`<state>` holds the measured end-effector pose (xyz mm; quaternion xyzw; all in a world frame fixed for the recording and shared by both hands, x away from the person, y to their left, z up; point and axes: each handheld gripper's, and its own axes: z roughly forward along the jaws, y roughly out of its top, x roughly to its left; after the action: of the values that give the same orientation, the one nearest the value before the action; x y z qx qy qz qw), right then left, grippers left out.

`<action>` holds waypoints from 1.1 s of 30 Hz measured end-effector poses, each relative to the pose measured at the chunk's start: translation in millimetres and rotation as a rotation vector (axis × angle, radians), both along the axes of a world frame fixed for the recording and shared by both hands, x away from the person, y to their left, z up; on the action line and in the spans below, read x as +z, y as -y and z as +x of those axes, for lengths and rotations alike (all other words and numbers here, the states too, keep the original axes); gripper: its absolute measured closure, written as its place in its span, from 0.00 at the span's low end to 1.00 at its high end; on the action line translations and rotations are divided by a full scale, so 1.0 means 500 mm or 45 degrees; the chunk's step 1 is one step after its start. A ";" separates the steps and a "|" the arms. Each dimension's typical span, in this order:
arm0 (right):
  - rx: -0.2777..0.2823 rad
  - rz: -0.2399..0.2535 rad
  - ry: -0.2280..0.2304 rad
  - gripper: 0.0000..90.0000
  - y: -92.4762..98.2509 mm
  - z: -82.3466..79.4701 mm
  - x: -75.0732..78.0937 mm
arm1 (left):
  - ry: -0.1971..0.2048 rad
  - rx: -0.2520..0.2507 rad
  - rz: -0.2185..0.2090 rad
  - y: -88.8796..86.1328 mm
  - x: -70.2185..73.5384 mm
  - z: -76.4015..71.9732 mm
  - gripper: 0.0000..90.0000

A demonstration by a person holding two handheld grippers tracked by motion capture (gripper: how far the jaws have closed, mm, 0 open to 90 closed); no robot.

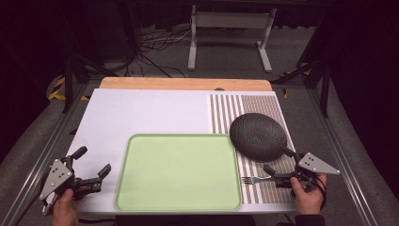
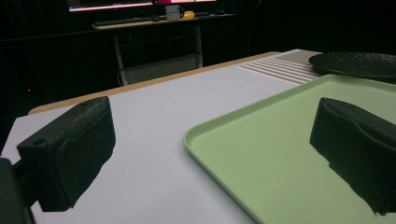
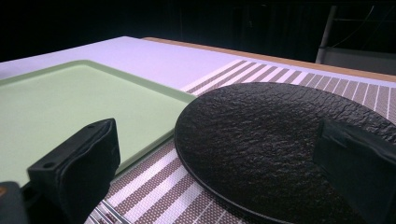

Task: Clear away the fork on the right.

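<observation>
Fingers on both grippers are standing apart, gripping nothing. The left gripper [image 1: 89, 170] is hovering at the desk's [image 1: 141, 113] near left corner, beside the green tray [image 1: 179, 172]. The right gripper [image 1: 277, 175] is sitting near the fork [image 1: 254, 179] on the striped mat [image 1: 244, 106], just below the black plate [image 1: 258, 136]. Nothing is looking started: the tray is lying empty, plate and fork are waiting untouched on the mat.

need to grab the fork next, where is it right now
In the high view the fork lies on the striped placemat at the table's near right, between the green tray and the right gripper, just below the black plate.
</observation>
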<state>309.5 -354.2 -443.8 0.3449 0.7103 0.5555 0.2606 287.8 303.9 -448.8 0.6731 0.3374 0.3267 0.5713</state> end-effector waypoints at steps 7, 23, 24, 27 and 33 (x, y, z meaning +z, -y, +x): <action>0.006 -0.005 -0.012 0.01 -0.003 0.001 -0.001 | -0.003 0.003 -0.007 -0.003 0.000 0.000 0.01; 0.000 0.006 -0.008 0.01 -0.001 0.003 -0.001 | 0.001 0.019 -0.007 -0.004 0.000 -0.001 0.01; 0.001 0.007 -0.009 0.01 -0.001 0.004 -0.001 | 0.001 0.019 -0.007 -0.004 0.000 -0.001 0.01; 0.005 0.003 -0.012 0.01 -0.005 0.009 0.008 | -0.001 0.018 -0.001 -0.004 0.000 0.000 0.01; 0.015 0.009 -0.006 0.01 -0.012 0.023 0.033 | 0.004 0.024 -0.002 -0.005 0.000 -0.002 0.01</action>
<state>320.9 -348.0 -427.3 0.3427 0.7111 0.5587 0.2546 287.0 306.4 -448.7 0.6690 0.3431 0.3329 0.5691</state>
